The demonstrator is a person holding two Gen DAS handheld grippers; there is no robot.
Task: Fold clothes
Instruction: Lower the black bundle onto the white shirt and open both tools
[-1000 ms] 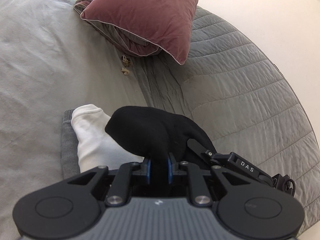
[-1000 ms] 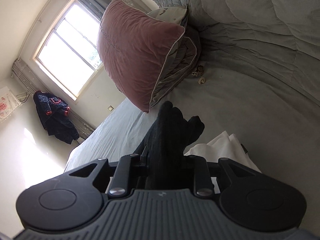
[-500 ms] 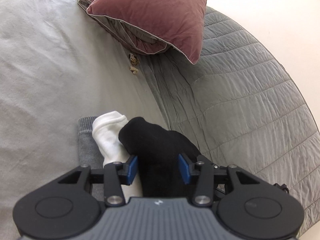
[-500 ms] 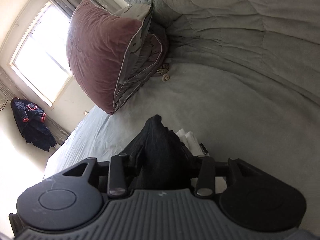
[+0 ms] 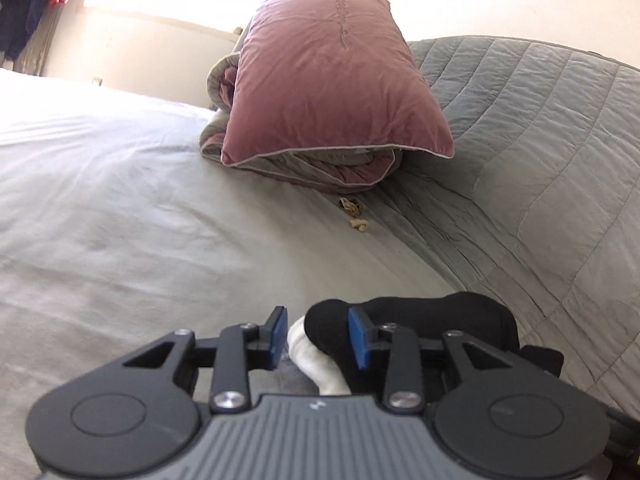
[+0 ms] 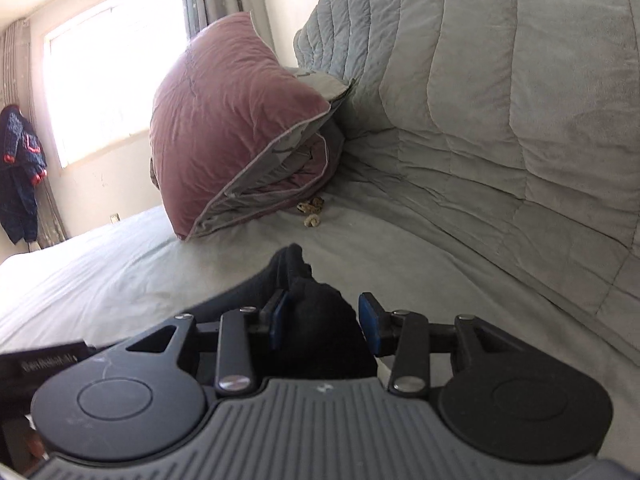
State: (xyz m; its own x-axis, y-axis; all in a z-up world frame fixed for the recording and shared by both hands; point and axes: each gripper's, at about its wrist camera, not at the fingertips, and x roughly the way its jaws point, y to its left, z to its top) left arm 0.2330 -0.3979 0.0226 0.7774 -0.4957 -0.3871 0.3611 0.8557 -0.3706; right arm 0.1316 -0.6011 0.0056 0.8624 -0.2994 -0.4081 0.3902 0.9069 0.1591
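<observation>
A black sock [image 5: 420, 316] lies on the bed across a white sock [image 5: 316, 356]. My left gripper [image 5: 318, 334] sits low over both. Its blue pads stand apart with the black sock's toe and the white sock between them, and its jaws are closing. In the right wrist view the same black sock [image 6: 292, 268] bunches up between the pads of my right gripper [image 6: 324, 316]. The left pad touches the cloth and a gap shows at the right pad, so that gripper is open.
A pink pillow on a folded quilt [image 5: 332, 80] lies further up the pale bed sheet [image 5: 120, 220]. A grey quilted blanket [image 5: 540, 160] rises on the right. Small beige scraps [image 5: 354, 208] lie beside it. A dark jacket [image 6: 20, 184] hangs near the window.
Both grippers were shut on the black sock a second ago and have since let it go. Both wrists rolled back to level, and the right one sank towards the bed.
</observation>
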